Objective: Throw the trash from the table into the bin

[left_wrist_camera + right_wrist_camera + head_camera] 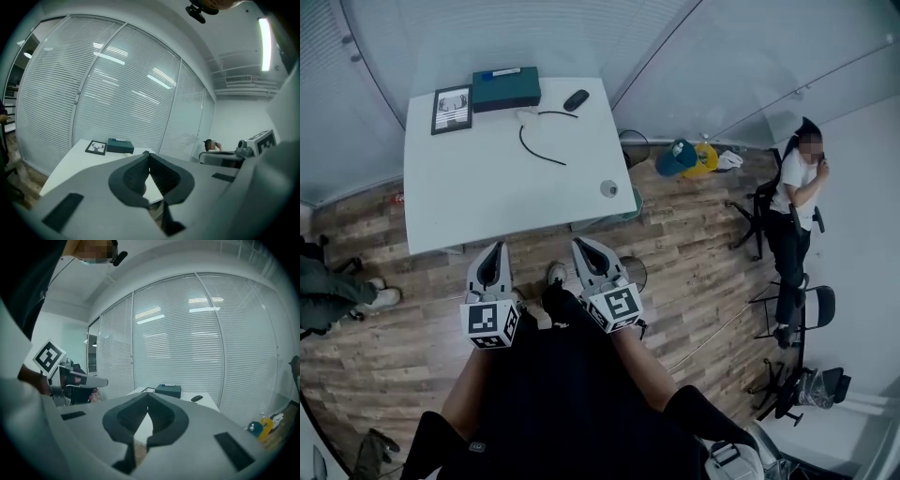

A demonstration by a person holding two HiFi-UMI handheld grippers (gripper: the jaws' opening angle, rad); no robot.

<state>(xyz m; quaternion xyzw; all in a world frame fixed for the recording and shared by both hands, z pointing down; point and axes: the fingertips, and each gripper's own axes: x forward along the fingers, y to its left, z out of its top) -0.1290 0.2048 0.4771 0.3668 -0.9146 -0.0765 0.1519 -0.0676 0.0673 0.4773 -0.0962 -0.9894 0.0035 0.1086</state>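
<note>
— Wood floor [694, 262], white table [478, 202] ahead. How did the jaws stand?
— Together on both left gripper [496, 247] and right gripper [580, 246], holding nothing. A small pale wad [608, 188] lay by the table's right edge; the right likely needed opening first.

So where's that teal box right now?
Head view: the teal box sits at the white table's far edge, between the framed picture on the left and a small black object.
</note>
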